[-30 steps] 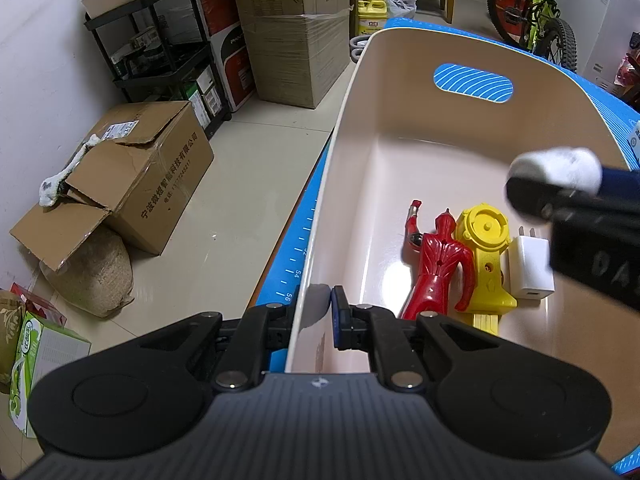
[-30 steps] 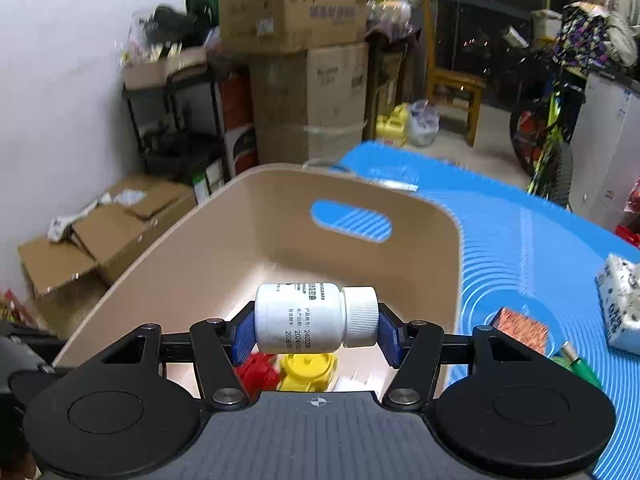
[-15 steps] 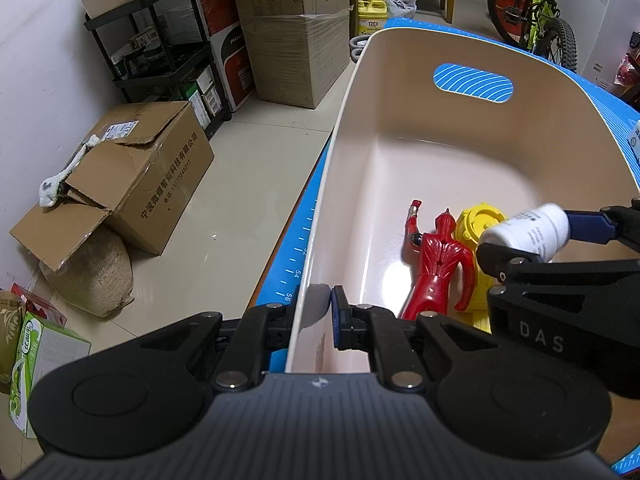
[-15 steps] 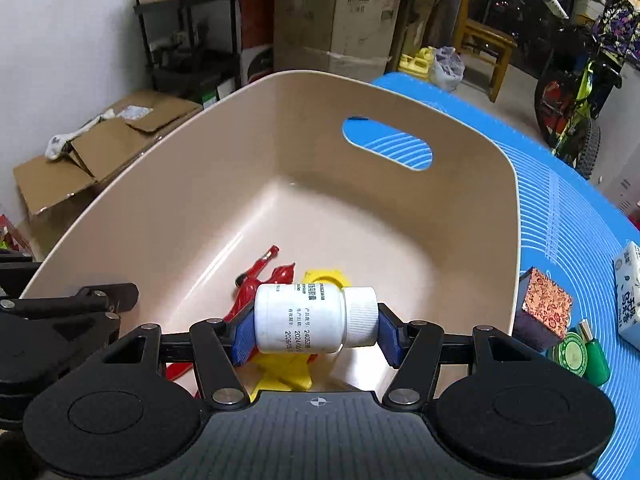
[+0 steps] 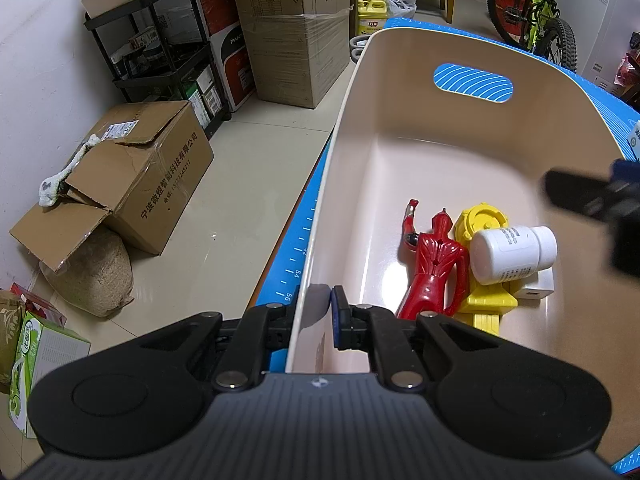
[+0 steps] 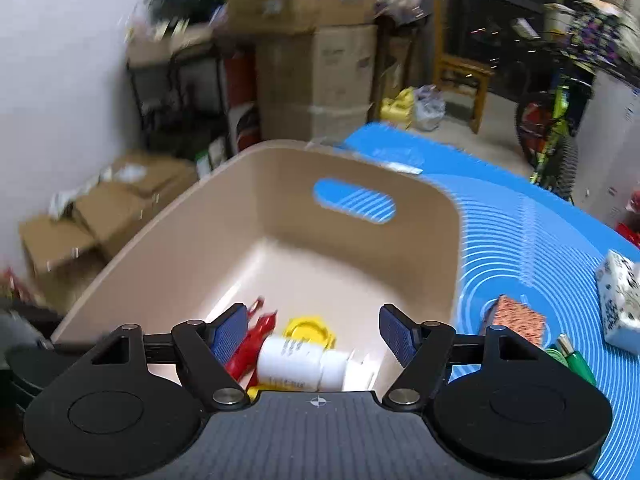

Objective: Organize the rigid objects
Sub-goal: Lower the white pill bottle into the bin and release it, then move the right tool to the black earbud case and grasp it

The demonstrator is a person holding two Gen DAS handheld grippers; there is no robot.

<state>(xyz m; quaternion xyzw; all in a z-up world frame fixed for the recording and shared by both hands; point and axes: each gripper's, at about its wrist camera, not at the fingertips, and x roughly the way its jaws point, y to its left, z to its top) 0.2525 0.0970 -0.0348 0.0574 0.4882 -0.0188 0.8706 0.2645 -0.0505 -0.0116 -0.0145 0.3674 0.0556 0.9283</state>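
Note:
A beige plastic bin (image 5: 472,128) stands on the blue mat. My left gripper (image 5: 318,316) is shut on the bin's near left wall. Inside lie a red figure (image 5: 434,264), a yellow toy (image 5: 486,304), a white charger (image 5: 536,286) and a white pill bottle (image 5: 510,254) resting on top of them. My right gripper (image 6: 314,334) is open and empty above the bin (image 6: 224,232), with the bottle (image 6: 298,364) below it. In the left wrist view it shows blurred at the right edge (image 5: 592,208).
On the mat (image 6: 532,240) right of the bin are an orange-topped box (image 6: 518,318), a green item (image 6: 574,360) and a white patterned box (image 6: 620,300). Cardboard boxes (image 5: 132,172), a black shelf rack (image 5: 168,48) and a bicycle (image 5: 536,8) stand on the floor.
My right gripper lowered the bottle into the bin, opened and let it go, then rose back. The bottle now lies on the toys. The left gripper has not moved.

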